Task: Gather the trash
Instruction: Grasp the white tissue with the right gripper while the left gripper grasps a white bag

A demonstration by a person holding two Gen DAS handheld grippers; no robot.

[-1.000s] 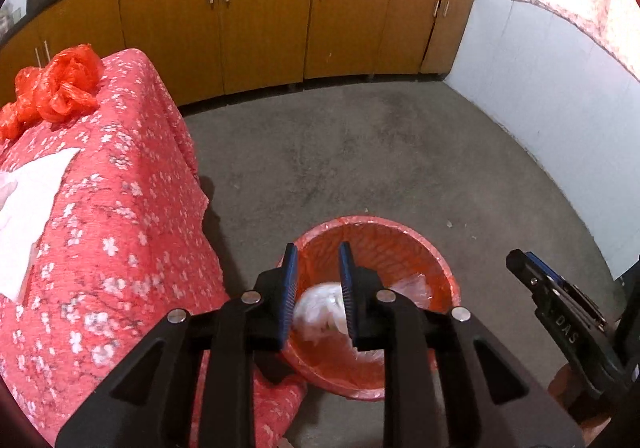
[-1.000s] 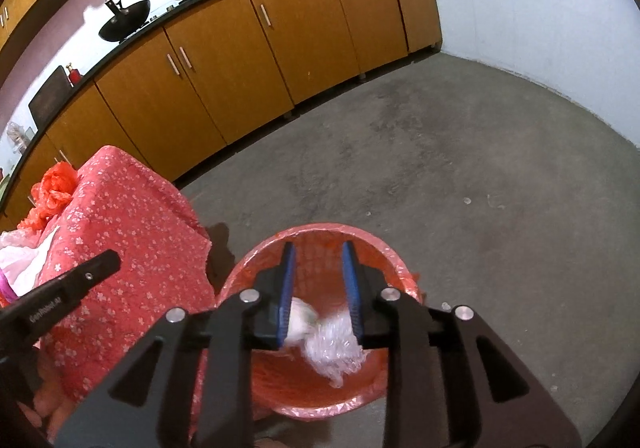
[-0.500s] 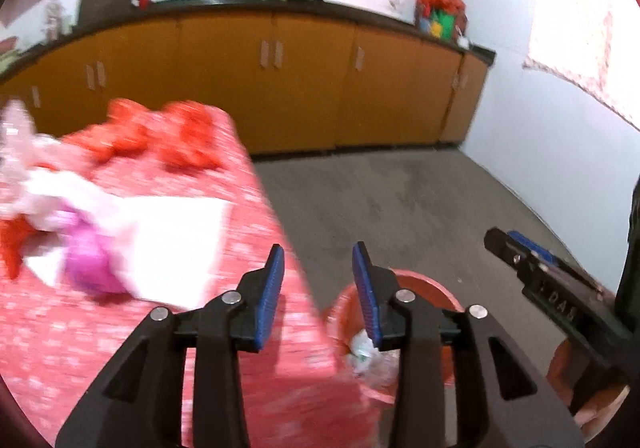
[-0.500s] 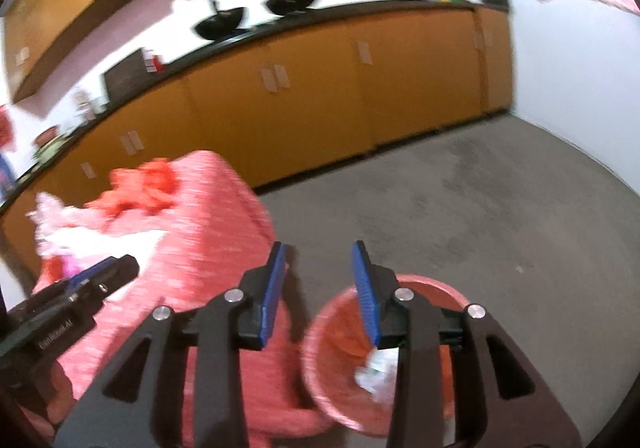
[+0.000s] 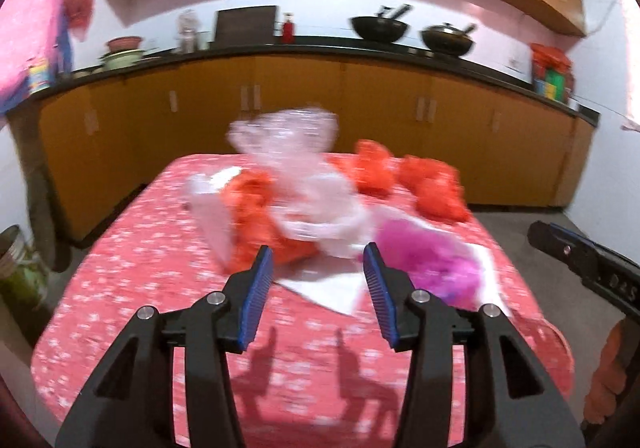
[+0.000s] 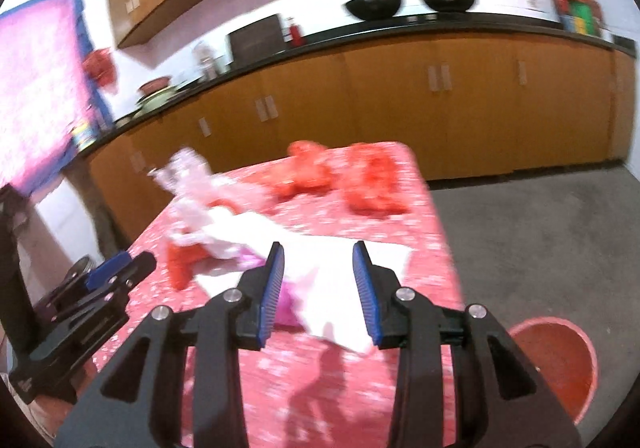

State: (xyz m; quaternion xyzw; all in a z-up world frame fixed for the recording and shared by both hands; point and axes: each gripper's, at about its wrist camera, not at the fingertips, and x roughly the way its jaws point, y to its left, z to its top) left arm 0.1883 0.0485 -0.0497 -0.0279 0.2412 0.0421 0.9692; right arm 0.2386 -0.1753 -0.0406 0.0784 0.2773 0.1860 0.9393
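Note:
A table with a red flowered cloth [image 5: 160,288] holds a pile of trash: a clear plastic bag [image 5: 296,152], red plastic bags [image 5: 436,188], a pink bag [image 5: 432,264] and white paper [image 5: 332,288]. My left gripper [image 5: 318,288] is open and empty above the near side of the table, facing the pile. My right gripper [image 6: 318,284] is open and empty over the white paper [image 6: 344,260] and the pink bag [image 6: 286,304]. The red bin [image 6: 560,364] stands on the floor at the table's right. The frames are blurred.
Wooden cabinets [image 5: 340,108] under a black counter with two woks [image 5: 380,26] run along the back wall. Grey floor [image 6: 540,232] lies to the right of the table. A tin with plants [image 5: 16,264] stands at the left.
Both grippers let their trash fall into the red bin, opened, and swung up and left from the bin to face the pile on the table.

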